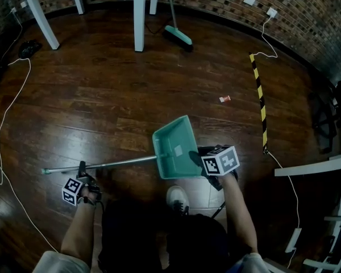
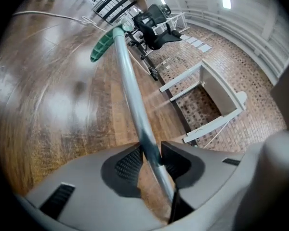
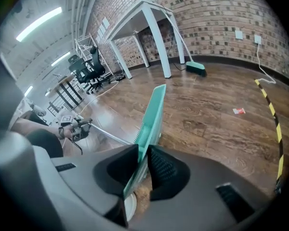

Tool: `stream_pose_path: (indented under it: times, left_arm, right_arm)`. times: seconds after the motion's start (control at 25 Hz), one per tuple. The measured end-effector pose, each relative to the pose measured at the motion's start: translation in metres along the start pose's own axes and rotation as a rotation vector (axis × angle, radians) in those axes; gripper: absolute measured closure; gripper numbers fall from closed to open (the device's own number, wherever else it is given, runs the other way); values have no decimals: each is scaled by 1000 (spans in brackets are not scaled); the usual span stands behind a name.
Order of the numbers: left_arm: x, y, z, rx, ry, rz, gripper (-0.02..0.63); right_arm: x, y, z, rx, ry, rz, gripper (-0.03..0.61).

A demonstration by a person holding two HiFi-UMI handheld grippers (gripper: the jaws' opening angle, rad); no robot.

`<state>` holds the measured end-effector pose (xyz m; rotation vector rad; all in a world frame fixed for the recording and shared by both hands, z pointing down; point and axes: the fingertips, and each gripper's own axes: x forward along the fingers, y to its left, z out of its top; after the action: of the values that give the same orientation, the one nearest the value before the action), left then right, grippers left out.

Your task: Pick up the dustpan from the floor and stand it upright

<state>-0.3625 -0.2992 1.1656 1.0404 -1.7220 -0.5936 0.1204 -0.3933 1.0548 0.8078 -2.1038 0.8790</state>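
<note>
At the far left a white cable (image 1: pixel 11 95) trails over the dark wooden floor (image 1: pixel 102 95), clear of the work. The left gripper (image 2: pixel 151 155) is clamped on the dustpan's long metal handle (image 1: pixel 119 164), near its green-capped end (image 1: pixel 44 171), with both pads pressed on the tube. From there the handle runs roughly level to the right, into the teal pan of the dustpan (image 1: pixel 175 147), which sits in front of the person's shoe (image 1: pixel 177 198) and tips up on edge. Whether its lower rim touches the boards cannot be told. The right gripper (image 3: pixel 143 162) is closed on the pan's thin side wall, which runs between its pads. Further right lie a small red scrap (image 1: pixel 224 99) and a yellow-and-black striped strip (image 1: pixel 260 95), both well apart from the pan. As I judge it, the pick-up step is in hand, with both grips made and the standing-up not yet done. The next move calls for swinging the handle end up over the pan while the right gripper steadies the pan and guides it down flat. Neither grip should loosen until the dustpan balances, since the long handle could topple it
</note>
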Motion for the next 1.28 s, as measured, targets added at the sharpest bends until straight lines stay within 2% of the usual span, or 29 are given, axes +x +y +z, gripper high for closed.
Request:
stream_pose_path:
  times: [0.2,0.36,0.56,0.68,0.76,0.84,1.0,1.12,1.28]
  left_arm:
    - [1,-56,30,95,-56,-136,492]
    - [2,-95,51,121,-95,-226,506]
    - [-3,-151,80,159,-145,-321,520]
    - [-3,-192,89,236,-160,-397,523]
    - [-6,-214,89,287,-164,-415,525]
    - [-10,-244,89,350,-166,-468,526]
    - [-18,-319,73,520,-149,-675,529]
    - [-27,-359,64,686,-154,-690,529]
    - [-38,-403,45,862,-160,-717,529]
  right_arm:
    - [3,-10,-1,-19,-9,-53,519]
    - [15,-17,-4,3,-22,-68,512]
    - [33,-21,3,101,-86,-33,514]
    - [41,-28,1,178,-133,-7,514]
    - [47,-34,-2,233,-163,4,515]
    - [55,-39,-5,289,-185,15,515]
    - [77,-50,-15,392,-194,39,517]
    - [99,-53,-26,465,-178,55,506]
    - [133,-47,-43,492,-102,32,473]
